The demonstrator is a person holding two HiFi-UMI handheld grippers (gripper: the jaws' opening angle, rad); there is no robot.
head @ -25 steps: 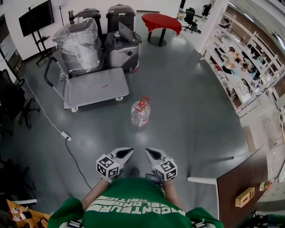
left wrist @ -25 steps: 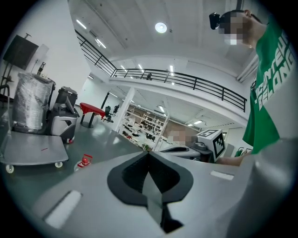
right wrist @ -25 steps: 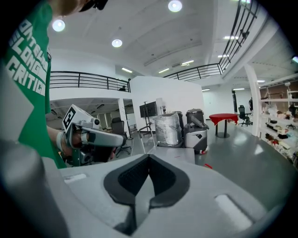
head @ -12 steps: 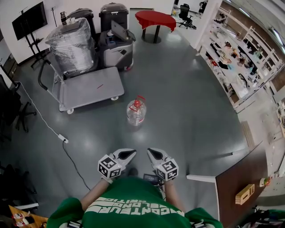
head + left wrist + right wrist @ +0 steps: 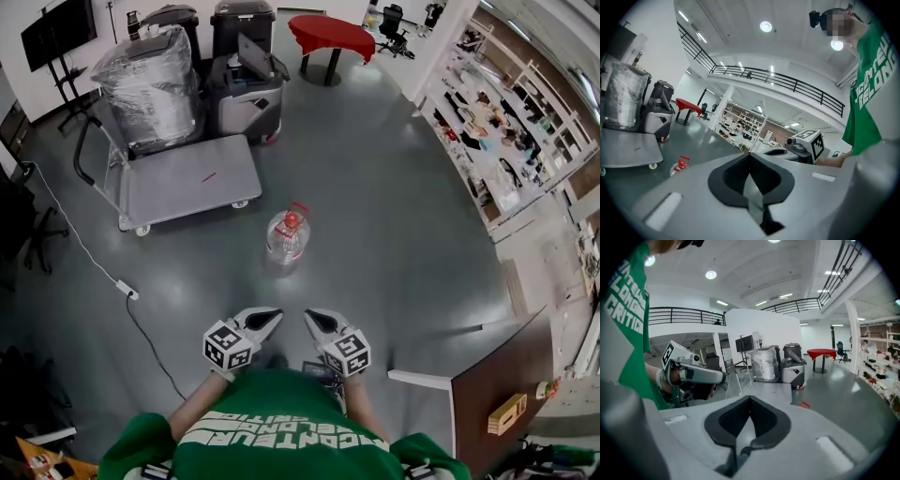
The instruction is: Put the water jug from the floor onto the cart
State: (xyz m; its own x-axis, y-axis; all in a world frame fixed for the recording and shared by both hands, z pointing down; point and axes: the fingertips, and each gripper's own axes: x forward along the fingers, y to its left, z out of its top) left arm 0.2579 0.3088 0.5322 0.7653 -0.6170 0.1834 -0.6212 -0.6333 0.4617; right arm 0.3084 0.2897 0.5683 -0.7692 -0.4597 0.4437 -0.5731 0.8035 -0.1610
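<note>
The clear water jug [image 5: 286, 240] with a red cap and handle stands upright on the grey floor, a short way ahead of me. It also shows low in the left gripper view, the jug [image 5: 680, 165]. Only the red handle [image 5: 804, 404] peeks over the right gripper's body. The flat grey cart [image 5: 183, 180] with a black push bar sits beyond the jug to the left. My left gripper [image 5: 271, 318] and right gripper [image 5: 308, 317] are held side by side near my body, both shut and empty, well short of the jug.
A plastic-wrapped load [image 5: 150, 80] and grey machines [image 5: 246, 89] stand behind the cart. A red table [image 5: 333, 36] is at the back. A cable with a power strip [image 5: 127, 292] runs along the floor at left. Shelves [image 5: 506, 141] line the right; a wooden desk [image 5: 497, 375] is near right.
The cart and jug have slid a little left in the head view as the person shifts. Both grippers stay shut, side by side in front of the body.
</note>
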